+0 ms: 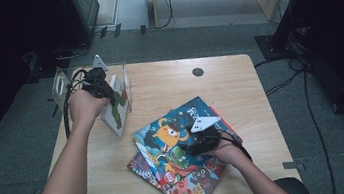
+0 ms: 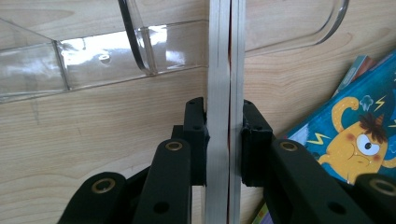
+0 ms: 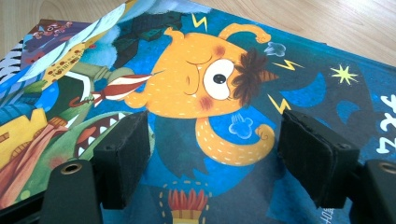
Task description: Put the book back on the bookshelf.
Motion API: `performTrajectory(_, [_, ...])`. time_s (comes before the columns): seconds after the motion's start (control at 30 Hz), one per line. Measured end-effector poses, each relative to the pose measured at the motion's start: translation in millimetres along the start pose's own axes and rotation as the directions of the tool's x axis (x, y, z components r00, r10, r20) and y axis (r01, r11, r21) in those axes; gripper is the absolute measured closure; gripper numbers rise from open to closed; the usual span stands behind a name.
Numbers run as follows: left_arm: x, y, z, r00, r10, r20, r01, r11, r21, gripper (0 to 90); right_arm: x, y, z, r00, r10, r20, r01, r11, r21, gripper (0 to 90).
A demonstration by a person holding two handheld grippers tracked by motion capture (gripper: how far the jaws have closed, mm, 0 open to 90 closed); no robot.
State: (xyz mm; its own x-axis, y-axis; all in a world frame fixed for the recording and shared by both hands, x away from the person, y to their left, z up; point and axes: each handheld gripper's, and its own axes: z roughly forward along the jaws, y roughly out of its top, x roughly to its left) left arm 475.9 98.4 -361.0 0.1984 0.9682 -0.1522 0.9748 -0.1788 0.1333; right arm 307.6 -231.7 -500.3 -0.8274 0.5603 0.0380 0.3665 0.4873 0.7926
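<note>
Left gripper (image 2: 224, 135) jaws pinch thin stiff book (image 2: 224, 70); right gripper (image 3: 215, 158) jaws spread over glossy cover (image 3: 201, 84)

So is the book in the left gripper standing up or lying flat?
Standing on edge: the book leans slightly by the clear holder, its page edges clamped in the left gripper.

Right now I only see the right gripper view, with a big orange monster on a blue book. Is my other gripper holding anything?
Observer: Yes, the left gripper is shut on an upright book.
Operator: Where is that book standing?
Observer: Beside a clear plastic holder at the table's far left corner.
Operator: Is my monster book alone?
Observer: No, the monster book lies on top of a red book.
</note>
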Motion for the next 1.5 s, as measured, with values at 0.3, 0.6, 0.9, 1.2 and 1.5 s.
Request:
performTrajectory(0.3, [3.6, 12.1, -8.6, 0.9986, -0.049, -0.019, 0.049, 0.9988, -0.004, 77.4, 0.2, 0.0, 0.1, 1.0000, -0.003, 0.002, 0.003, 1.000, 0.000, 25.4])
performTrajectory(0.6, [4.7, 23.3, -7.0, 0.9968, -0.078, -0.019, 0.078, 0.9968, 0.018, 77.4, 0.5, 0.1, 0.0, 1.0000, -0.004, 0.003, 0.004, 1.000, 0.002, 25.3])
performTrajectory(0.9, [4.0, 33.8, -3.8, 0.9955, -0.093, -0.013, 0.094, 0.9955, 0.015, 77.4, 0.8, 0.1, 0.1, 1.0000, -0.007, 0.004, 0.007, 1.000, 0.003, 25.3])
performTrajectory(1.2, [1.2, 45.2, -2.9, 0.9946, -0.093, -0.047, 0.094, 0.9954, 0.021, 77.3, 0.5, 0.1, 0.1, 1.0000, -0.003, 0.002, 0.003, 1.000, 0.000, 25.3])
performTrajectory(1.5, [1.5, 52.0, 0.7, 0.9939, -0.101, -0.044, 0.102, 0.9945, 0.024, 77.3, 0.9, -0.1, 0.1, 1.0000, -0.005, 0.004, 0.005, 1.000, 0.000, 25.3])
